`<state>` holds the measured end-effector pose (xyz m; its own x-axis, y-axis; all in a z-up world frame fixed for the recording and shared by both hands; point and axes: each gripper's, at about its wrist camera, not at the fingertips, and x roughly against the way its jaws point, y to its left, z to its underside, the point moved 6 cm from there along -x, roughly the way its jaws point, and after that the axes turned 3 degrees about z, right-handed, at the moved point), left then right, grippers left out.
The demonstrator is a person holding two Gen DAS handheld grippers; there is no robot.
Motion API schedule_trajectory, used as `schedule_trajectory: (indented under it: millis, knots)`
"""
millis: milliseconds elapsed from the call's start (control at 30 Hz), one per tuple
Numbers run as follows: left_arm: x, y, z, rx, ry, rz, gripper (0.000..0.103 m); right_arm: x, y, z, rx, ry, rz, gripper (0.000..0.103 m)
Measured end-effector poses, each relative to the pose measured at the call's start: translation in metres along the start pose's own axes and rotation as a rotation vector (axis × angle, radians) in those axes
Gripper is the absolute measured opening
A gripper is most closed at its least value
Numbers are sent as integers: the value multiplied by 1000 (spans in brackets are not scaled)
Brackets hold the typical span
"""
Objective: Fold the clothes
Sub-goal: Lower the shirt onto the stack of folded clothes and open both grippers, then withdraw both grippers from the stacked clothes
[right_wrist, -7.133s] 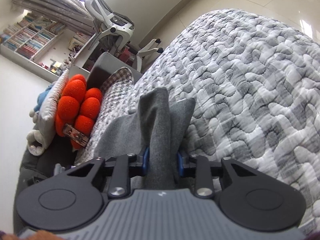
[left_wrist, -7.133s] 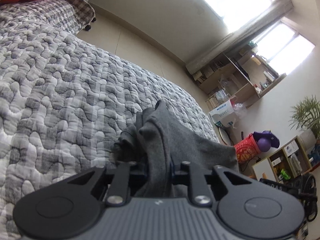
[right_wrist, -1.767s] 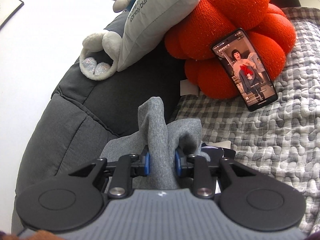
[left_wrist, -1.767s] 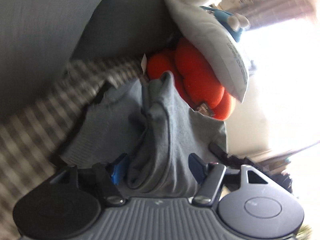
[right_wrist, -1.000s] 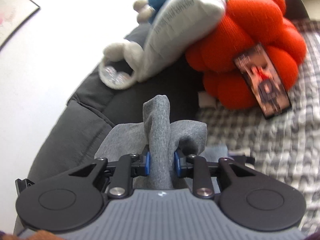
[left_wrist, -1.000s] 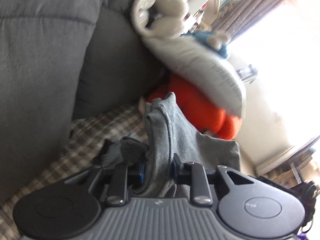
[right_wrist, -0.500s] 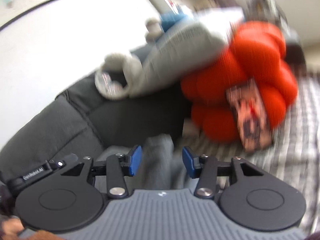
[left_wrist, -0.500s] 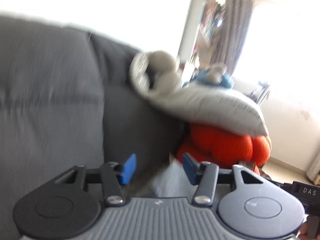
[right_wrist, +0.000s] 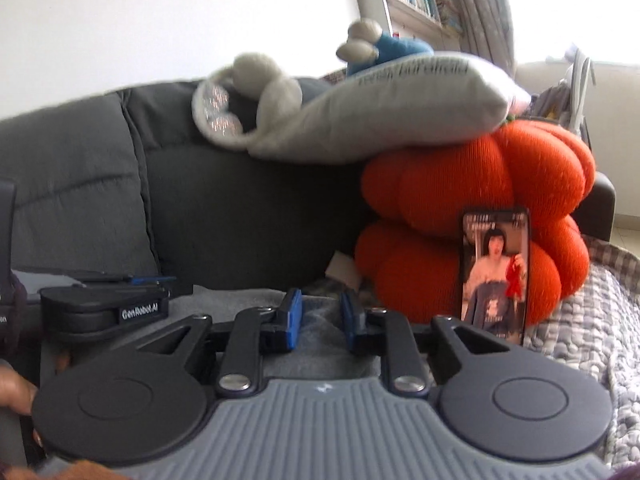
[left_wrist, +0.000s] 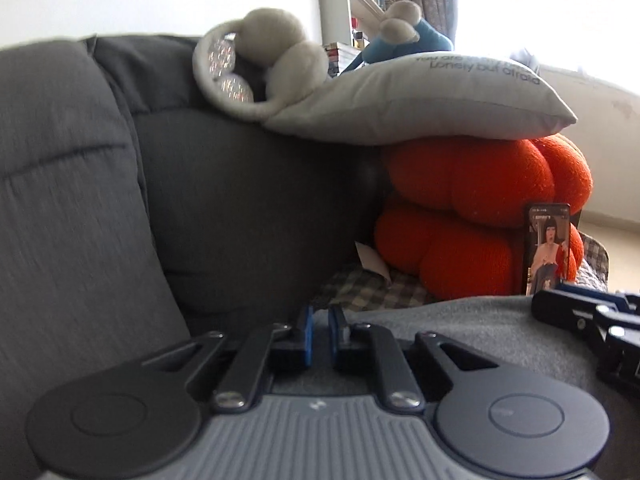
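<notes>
The grey garment [left_wrist: 460,320] lies flat on the sofa seat, in front of the dark backrest. My left gripper [left_wrist: 319,330] hovers low over its left edge. Its jaws are closing, the blue pads almost meet, and nothing shows between them. My right gripper [right_wrist: 319,320] is low over the same grey garment [right_wrist: 320,346]. Its jaws are closing too, but the pads still stand apart, with cloth lying below the gap and not pinched. In the right wrist view the left tool's black body [right_wrist: 104,308] shows at the left, held by a hand [right_wrist: 16,396].
An orange pumpkin cushion [right_wrist: 476,216] stands at the right with a phone [right_wrist: 496,272] leaning on it. A grey pillow [left_wrist: 420,104] and a plush toy [left_wrist: 276,60] rest on top. The dark sofa back [left_wrist: 240,208] rises right behind, and a quilted cover [right_wrist: 580,320] lies to the right.
Both grippers let go of the bunched grey fold, opened wide, then narrowed again. Both views rolled level and sank. The garment now lies flat instead of standing up between the pads.
</notes>
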<state>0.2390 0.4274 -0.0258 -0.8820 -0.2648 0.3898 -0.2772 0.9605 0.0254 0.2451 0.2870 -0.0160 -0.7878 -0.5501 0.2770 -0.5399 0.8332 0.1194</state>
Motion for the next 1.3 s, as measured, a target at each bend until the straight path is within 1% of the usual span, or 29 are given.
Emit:
schedule_trajectory:
  millis: [133, 200, 267, 367, 400, 467, 500, 533, 600, 667, 733, 767, 833, 933, 967, 1000, 1033, 1067, 1133, 1233, 1300]
  knots:
    - [-8, 4, 17, 57, -39, 1, 9, -5, 2, 13, -11, 10, -7, 22]
    - [-9, 9, 20, 89, -55, 6, 9, -5, 3, 15, -24, 1, -14, 22]
    - [-6, 10, 19, 98, -55, 7, 10, -4, 5, 14, -20, -8, -16, 23]
    - [8, 10, 14, 119, -81, -8, 10, 3, 9, 5, -12, -25, -33, 28]
    - [15, 8, 12, 115, -92, -13, 12, 8, 10, 2, -15, -33, -42, 31]
    - [29, 4, 6, 107, -112, -29, 29, 19, 13, -4, -1, -50, -55, 37]
    - [38, 1, 3, 106, -118, -38, 55, 26, 15, -7, 19, -60, -61, 40]
    - [48, -2, -1, 106, -125, -42, 69, 34, 18, -11, 46, -69, -70, 41]
    - [68, -9, -8, 110, -130, -45, 70, 50, 21, -23, 75, -72, -92, 43]
    - [88, -15, -15, 140, -107, -51, 76, 66, 21, -36, 52, -51, -127, 52]
    - [106, -13, -17, 208, -68, -81, 88, 81, 21, -49, 30, -31, -162, 58]
    - [114, -13, -17, 251, -48, -90, 91, 89, 21, -54, 29, -21, -166, 60]
    - [126, -12, -14, 321, -14, -101, 100, 107, 19, -58, 60, -18, -131, 74]
    - [142, -15, -4, 380, 43, -133, 102, 124, 15, -51, 66, 13, -119, 86]
    - [146, -18, 0, 386, 60, -161, 102, 129, 13, -49, 65, 26, -118, 89]
    - [151, -20, 5, 390, 76, -191, 102, 133, 13, -46, 70, 39, -118, 96]
    - [158, -22, 10, 383, 90, -228, 102, 134, 13, -44, 81, 52, -119, 101]
    - [162, -25, 15, 355, 117, -264, 102, 136, 12, -42, 92, 65, -120, 103]
    - [169, -32, 23, 298, 171, -336, 103, 139, 13, -35, 120, 116, -116, 103]
    - [175, -37, 35, 221, 275, -442, 103, 137, 16, -17, 163, 249, -105, 103]
    - [179, -39, 41, 167, 307, -479, 102, 139, 19, -6, 223, 303, -115, 103]
